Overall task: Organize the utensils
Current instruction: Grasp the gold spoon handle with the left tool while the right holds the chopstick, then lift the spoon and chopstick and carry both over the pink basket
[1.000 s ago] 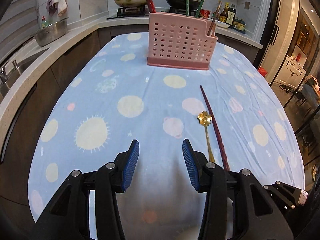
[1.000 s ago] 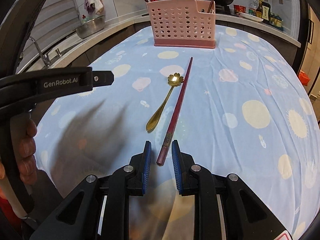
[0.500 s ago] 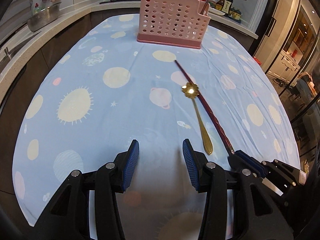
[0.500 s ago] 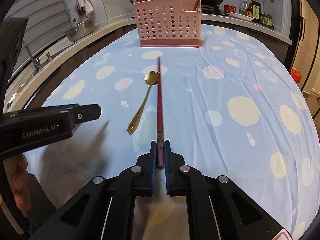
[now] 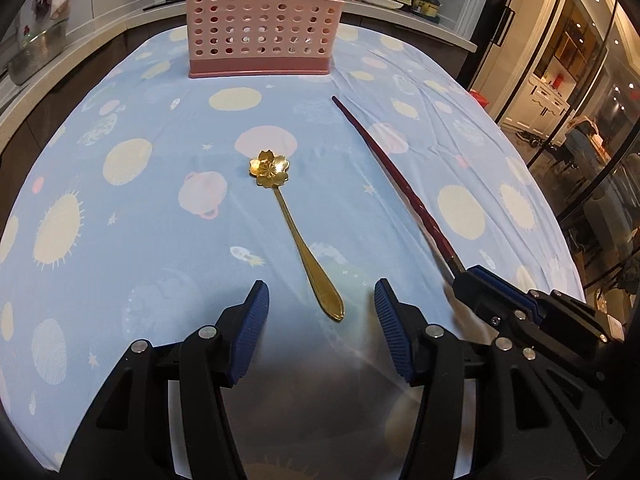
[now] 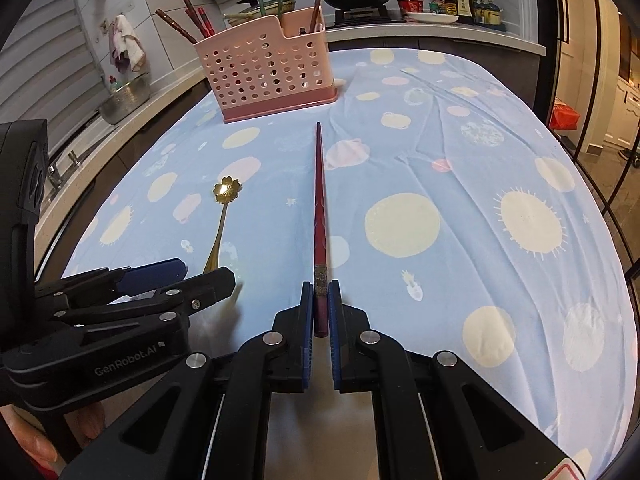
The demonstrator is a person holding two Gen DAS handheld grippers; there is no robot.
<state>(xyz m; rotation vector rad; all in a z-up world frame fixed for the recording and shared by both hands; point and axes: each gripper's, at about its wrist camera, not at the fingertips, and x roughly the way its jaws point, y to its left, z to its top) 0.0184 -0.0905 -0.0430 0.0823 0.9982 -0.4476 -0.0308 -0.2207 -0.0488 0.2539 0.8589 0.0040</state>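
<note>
Red chopstick (image 6: 319, 216), clamped a moment ago by our right tongs (image 6: 319, 312), can go to the caddy (image 6: 268, 66); left tongs (image 5: 320, 312), just widened, straddle the spoon (image 5: 294, 228) on the worktop (image 5: 460, 152).

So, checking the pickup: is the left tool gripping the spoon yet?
No, the left tool is open, its pads clear of the spoon.

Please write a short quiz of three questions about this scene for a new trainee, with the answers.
1. True or false: the right gripper is shut on the dark red chopstick.
2. What lies between the open pads of the left gripper?
3. The pink holder stands: A) at the far end of the cloth; B) beside the grippers.

Key: 1 true. 2 the handle end of the gold spoon, not gripped. 3 A.
</note>
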